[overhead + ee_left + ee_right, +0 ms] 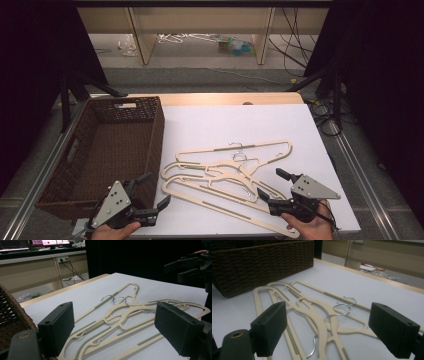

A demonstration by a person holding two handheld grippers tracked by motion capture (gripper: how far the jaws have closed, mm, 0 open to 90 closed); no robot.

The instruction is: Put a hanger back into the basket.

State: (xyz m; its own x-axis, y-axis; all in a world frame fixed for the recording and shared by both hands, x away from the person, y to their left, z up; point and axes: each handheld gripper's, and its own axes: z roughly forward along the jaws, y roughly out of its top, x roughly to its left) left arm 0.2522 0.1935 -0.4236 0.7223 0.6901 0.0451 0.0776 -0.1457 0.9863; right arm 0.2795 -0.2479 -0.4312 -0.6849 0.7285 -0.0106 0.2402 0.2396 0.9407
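Observation:
Several flat cream hangers (218, 176) with thin metal hooks lie in an overlapping pile on the white table cover (225, 117). A dark woven basket (156, 131) stands empty to their left. My left gripper (154, 191) hovers at the near edge between basket and pile, open, with nothing between its jaws. My right gripper (272, 184) is low at the pile's near right end, open and empty too. In the left gripper view the hangers (130, 307) lie ahead of the open left gripper (117, 327). The right gripper view shows hangers (317, 315) beyond the open right gripper (330, 327).
The basket wall (262, 262) rises behind the pile in the right gripper view, and its corner (10, 312) sits at the left of the left gripper view. Black stands and cables (325, 100) flank the table. Shelving (200, 25) stands beyond its far edge.

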